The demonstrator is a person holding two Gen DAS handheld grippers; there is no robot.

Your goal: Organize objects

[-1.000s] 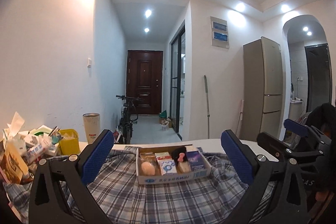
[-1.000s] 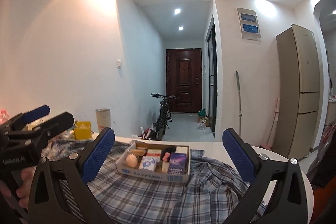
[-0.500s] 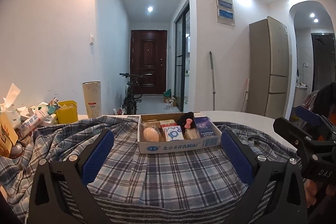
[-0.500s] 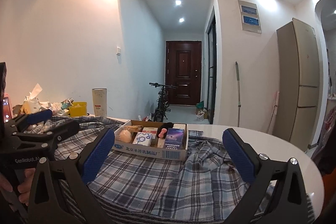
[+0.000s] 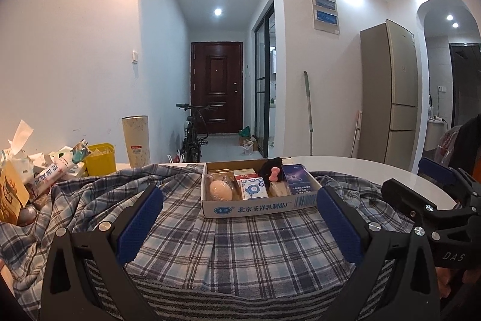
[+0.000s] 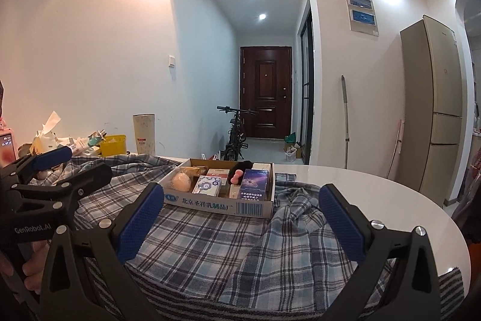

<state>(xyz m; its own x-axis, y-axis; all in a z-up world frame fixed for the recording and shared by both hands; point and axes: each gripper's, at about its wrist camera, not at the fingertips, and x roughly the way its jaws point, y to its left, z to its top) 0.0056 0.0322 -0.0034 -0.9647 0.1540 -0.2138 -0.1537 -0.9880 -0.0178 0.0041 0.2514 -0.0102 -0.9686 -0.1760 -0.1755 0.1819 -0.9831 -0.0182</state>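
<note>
Left gripper (image 5: 239, 218) hovers with jaws spread wide, empty, above plaid cloth (image 5: 240, 245); right gripper (image 6: 240, 218) likewise agape and empty; cardboard box (image 5: 258, 205) sits on the cloth just ahead, holding small packets and a pale round item (image 5: 221, 190); white surface (image 6: 375, 194) lies beyond; clutter pile (image 5: 36, 170) at left.

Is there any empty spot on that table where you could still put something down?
Yes. The bare white tabletop to the right of the cardboard box and plaid shirt is free out to the table's round edge. The shirt's flat stretch in front of the box is also open. The left end is crowded: packets, yellow tub, tall cup.
</note>
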